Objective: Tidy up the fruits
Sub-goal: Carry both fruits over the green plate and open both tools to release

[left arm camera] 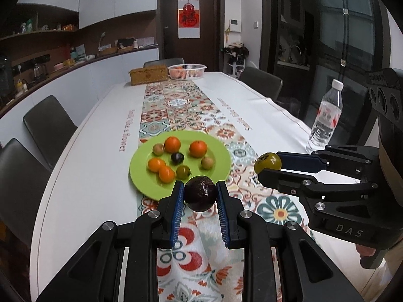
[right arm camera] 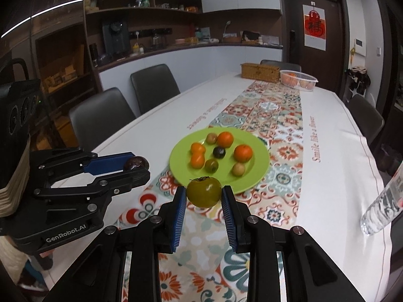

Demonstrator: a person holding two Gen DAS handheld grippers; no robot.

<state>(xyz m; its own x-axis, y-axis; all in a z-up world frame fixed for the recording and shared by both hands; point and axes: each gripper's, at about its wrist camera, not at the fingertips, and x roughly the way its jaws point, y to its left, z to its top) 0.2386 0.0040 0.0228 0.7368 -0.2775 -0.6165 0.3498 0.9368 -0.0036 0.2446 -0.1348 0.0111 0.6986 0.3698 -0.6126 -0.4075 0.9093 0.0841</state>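
A dark purple fruit [left arm camera: 200, 194] is clamped in the left gripper [left arm camera: 200, 196], and a green persimmon-like fruit [right arm camera: 204, 192] in the right gripper [right arm camera: 204, 196], both seemingly held above the table runner [left arm camera: 252, 198] near the green plate [left arm camera: 141, 176]'s near rim. Each should be lowered onto bare plate, clear of the 8 fruits, before the jaws part.

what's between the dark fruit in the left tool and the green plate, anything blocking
Nothing visible. The left tool holds the dark fruit just short of the green plate's near rim, with only bare table runner below. The right tool, holding a green fruit, is off to the side.
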